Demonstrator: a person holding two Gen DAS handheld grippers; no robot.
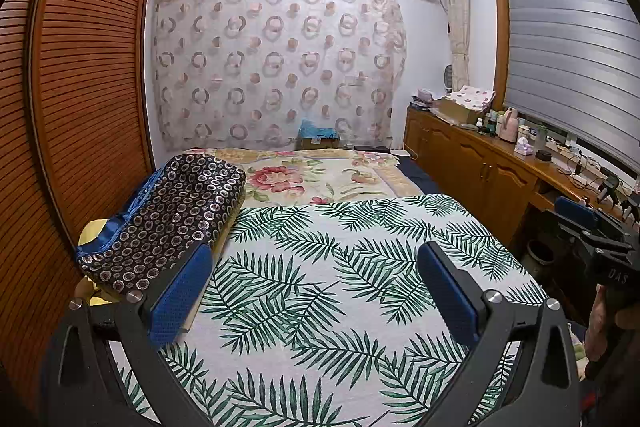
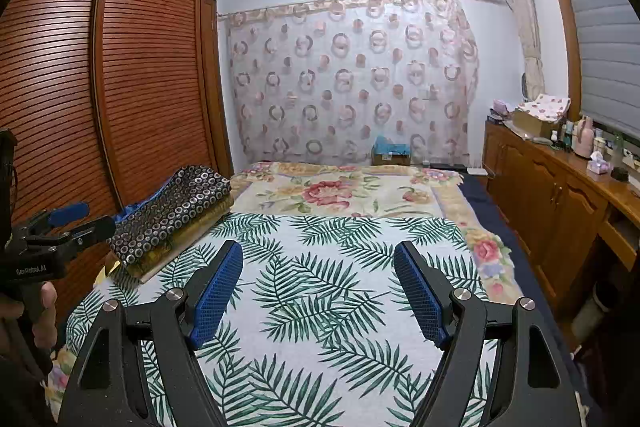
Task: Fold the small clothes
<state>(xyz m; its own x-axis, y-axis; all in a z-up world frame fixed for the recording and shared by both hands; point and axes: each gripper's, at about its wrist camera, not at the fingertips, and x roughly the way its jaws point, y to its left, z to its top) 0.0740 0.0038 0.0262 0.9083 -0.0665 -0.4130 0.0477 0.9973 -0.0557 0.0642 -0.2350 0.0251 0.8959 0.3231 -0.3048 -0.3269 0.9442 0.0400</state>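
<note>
Left wrist view: left gripper [image 1: 314, 291] spread wide, holding nothing, above palm-leaf sheet [image 1: 340, 267]. Folded dark ring-patterned cloth [image 1: 172, 219] lies at the sheet's left edge; whether it is the task's garment cannot be told. Right gripper [image 1: 588, 223] at frame edge reads "DAS".

Right wrist view: right gripper wide, empty. Left gripper's body reads "GenRobot.AI". No loose small clothes visible; fits either all folded or none laid out.
</note>
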